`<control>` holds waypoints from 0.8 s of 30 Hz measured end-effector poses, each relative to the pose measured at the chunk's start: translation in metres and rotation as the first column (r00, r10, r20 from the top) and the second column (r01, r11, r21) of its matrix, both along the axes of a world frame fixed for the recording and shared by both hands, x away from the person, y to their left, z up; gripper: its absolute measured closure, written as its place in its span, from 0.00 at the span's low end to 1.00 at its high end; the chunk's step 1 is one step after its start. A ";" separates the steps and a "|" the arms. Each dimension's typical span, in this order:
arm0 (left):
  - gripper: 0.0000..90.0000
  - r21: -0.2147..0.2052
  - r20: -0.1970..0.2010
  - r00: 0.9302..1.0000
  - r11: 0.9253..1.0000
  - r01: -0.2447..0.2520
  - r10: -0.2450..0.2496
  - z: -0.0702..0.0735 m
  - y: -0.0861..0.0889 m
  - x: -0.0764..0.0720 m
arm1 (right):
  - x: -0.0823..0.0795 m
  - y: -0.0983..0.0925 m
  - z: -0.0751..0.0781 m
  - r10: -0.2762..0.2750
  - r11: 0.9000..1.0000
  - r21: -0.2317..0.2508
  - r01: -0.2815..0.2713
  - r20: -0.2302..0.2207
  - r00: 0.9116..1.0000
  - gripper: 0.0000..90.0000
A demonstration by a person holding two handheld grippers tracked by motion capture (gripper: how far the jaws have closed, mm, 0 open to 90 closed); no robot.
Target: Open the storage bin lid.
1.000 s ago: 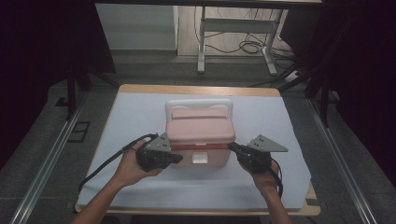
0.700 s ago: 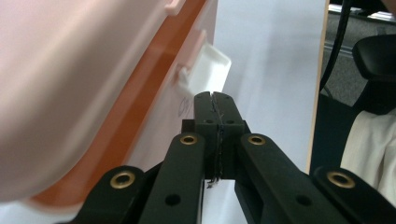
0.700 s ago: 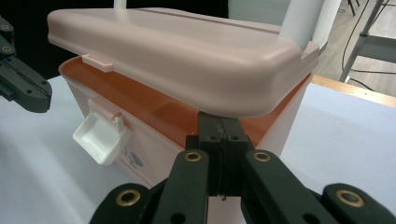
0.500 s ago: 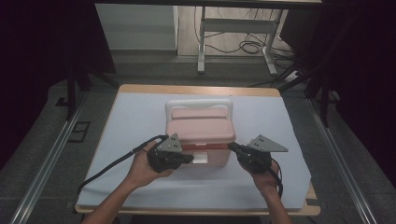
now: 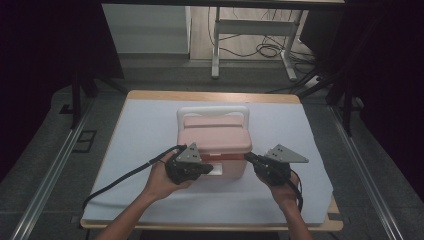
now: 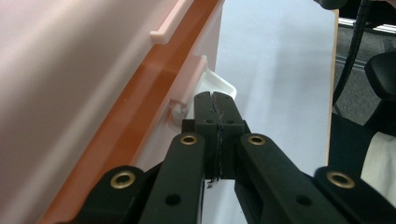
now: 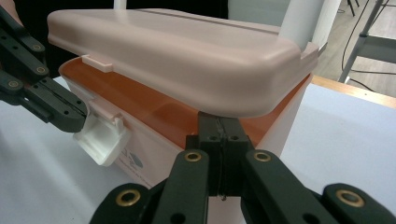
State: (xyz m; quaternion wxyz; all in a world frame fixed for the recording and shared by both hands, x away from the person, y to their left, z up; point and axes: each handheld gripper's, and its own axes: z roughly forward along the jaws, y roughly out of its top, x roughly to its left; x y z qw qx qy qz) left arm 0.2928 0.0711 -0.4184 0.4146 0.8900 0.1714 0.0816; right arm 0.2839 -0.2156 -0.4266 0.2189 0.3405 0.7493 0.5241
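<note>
A pink lidded box (image 5: 215, 141) with a white carry handle (image 5: 214, 110) stands mid-table on the white cloth. Its white front latch (image 7: 100, 137) is swung outward, off the lid's tab. My left gripper (image 5: 207, 169) is shut, its tip against that latch (image 6: 219, 86) at the box front; in the right gripper view the left gripper (image 7: 80, 112) touches the latch from the left. My right gripper (image 5: 248, 159) is shut with nothing in it. Its tip (image 7: 218, 122) rests at the box's near right corner, just under the lid (image 7: 187, 51), against the orange band.
The cloth (image 5: 150, 130) covers a wooden table (image 5: 210, 96). The left gripper's black cable (image 5: 120, 177) trails off toward the near left corner. Desk legs and loose cables (image 5: 260, 50) stand on the floor beyond, and a metal rail (image 5: 50, 175) runs along the left.
My left gripper has slid right along the box front to the latch. The right gripper has stayed where it was.
</note>
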 end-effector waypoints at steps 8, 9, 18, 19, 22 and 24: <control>1.00 0.026 0.025 1.000 1.000 0.006 -0.006 -0.002 -0.011 0.000 | 0.000 0.000 0.000 -0.001 1.000 0.002 0.001 -0.002 1.000 1.00; 1.00 0.027 0.030 1.000 1.000 0.003 -0.004 -0.002 -0.012 0.000 | 0.000 -0.001 0.000 -0.001 1.000 0.002 0.001 -0.001 1.000 1.00; 1.00 0.046 0.044 0.999 0.999 -0.002 0.000 -0.005 -0.015 0.000 | 0.000 -0.002 0.001 -0.004 1.000 0.005 0.004 -0.001 1.000 1.00; 1.00 0.045 0.044 0.999 0.999 -0.002 0.000 -0.005 -0.015 -0.001 | 0.000 -0.002 0.001 -0.003 1.000 0.005 0.003 0.000 1.000 1.00; 1.00 0.045 0.046 0.999 0.999 -0.002 0.000 -0.005 -0.015 -0.001 | 0.000 -0.002 0.001 -0.004 1.000 0.003 0.004 0.000 1.000 1.00; 1.00 0.043 0.045 0.999 0.999 -0.004 0.002 -0.005 -0.015 -0.001 | 0.000 -0.001 0.001 -0.004 1.000 -0.001 0.004 0.001 1.000 1.00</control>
